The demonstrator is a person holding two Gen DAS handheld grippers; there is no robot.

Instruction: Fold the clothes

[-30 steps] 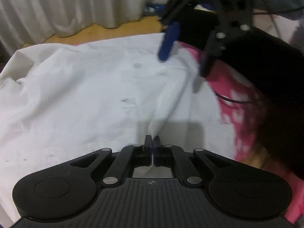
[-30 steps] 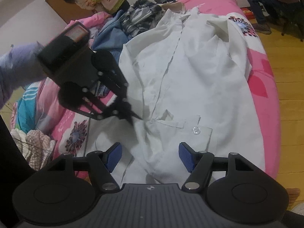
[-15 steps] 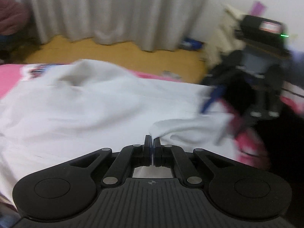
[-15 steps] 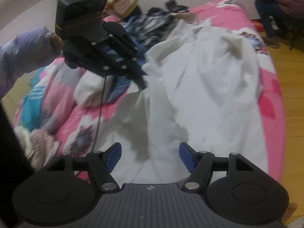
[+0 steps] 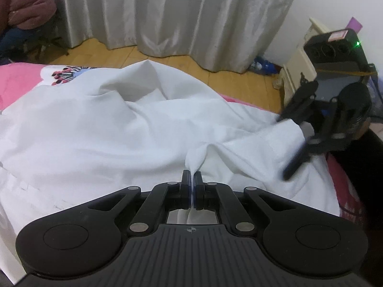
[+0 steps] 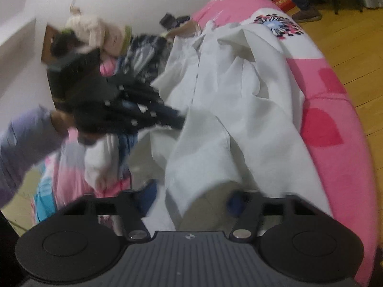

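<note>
A white shirt [image 5: 107, 131] lies rumpled on a pink bed [image 6: 335, 129]. My left gripper [image 5: 192, 179] is shut on a pinched fold of the shirt and holds it lifted. It also shows blurred in the right wrist view [image 6: 177, 119], at the raised edge of the shirt [image 6: 227, 119]. My right gripper [image 6: 191, 198] is open, with its blue pads on either side of a hanging flap of the shirt. It shows in the left wrist view [image 5: 296, 141] at the shirt's right edge.
A pile of other clothes [image 6: 143, 55] lies at the far end of the bed. Grey curtains [image 5: 167, 12] and a wooden floor [image 5: 229, 81] are beyond the bed. A seated person [image 5: 21, 7] is at the far left. A cream cabinet [image 5: 299, 59] stands at right.
My left gripper has lifted the shirt's edge and swung it across the bed. My right gripper has moved in so that the shirt's flap hangs between its open fingers.
</note>
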